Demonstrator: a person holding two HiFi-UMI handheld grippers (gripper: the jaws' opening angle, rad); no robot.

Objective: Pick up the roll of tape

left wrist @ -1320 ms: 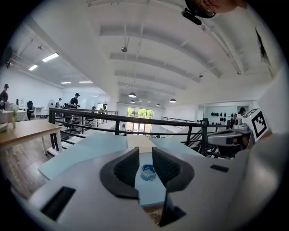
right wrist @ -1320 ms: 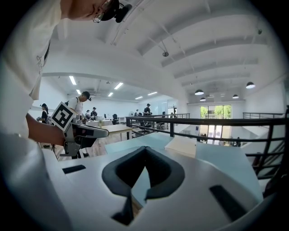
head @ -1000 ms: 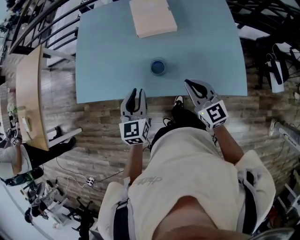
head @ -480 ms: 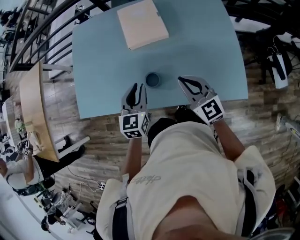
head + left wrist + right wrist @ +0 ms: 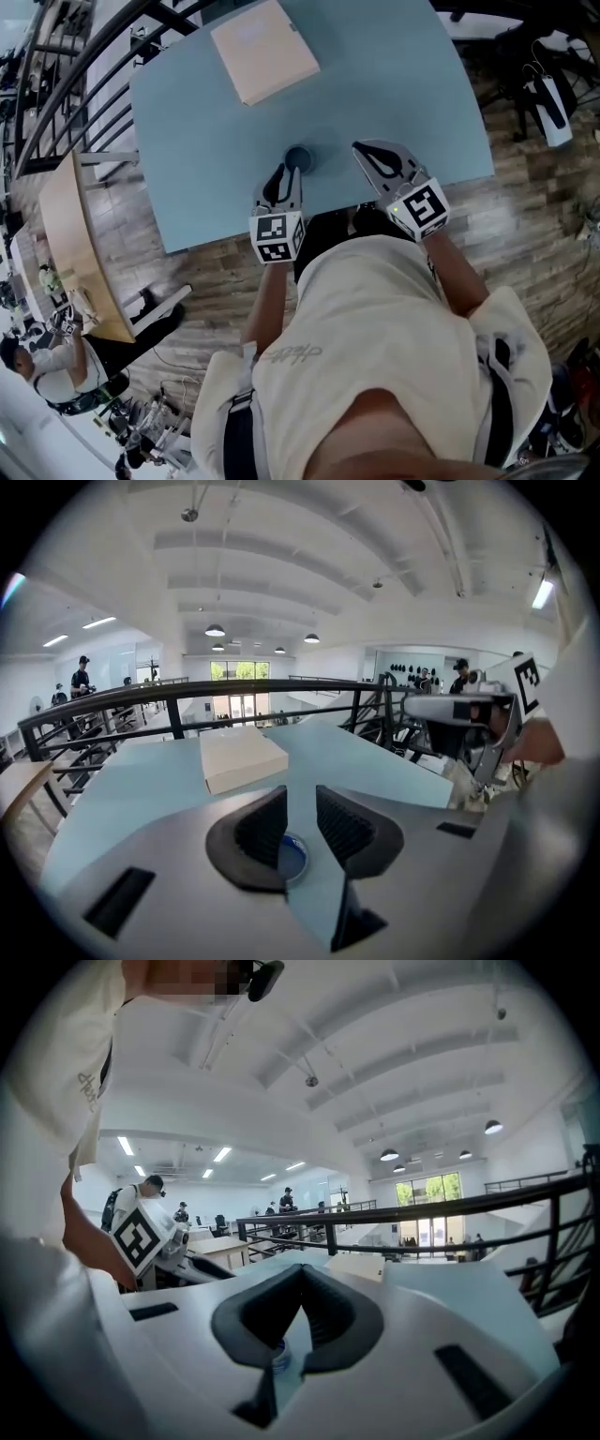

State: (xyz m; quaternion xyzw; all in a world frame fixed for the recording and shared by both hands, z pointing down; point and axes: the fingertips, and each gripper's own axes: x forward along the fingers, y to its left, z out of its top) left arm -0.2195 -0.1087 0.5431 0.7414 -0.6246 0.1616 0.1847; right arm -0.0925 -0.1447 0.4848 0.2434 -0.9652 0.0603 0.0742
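The roll of tape, small, round and blue, lies flat on the light blue table near its front edge. My left gripper points at it from just behind, tips close to the roll and not around it. In the left gripper view the jaws stand slightly apart, and my left gripper shows the tape through the gap. My right gripper hovers to the right of the roll, shut with nothing in it. In the right gripper view my right gripper has its tips touching, with the tape showing below them.
A flat beige box lies at the table's far side. A black railing runs along the left, with a wooden desk below it. Wooden floor lies under the person's body.
Both grippers moved forward from off the table's front edge to over it. The left one closed in on the tape roll. Neither took hold of anything.
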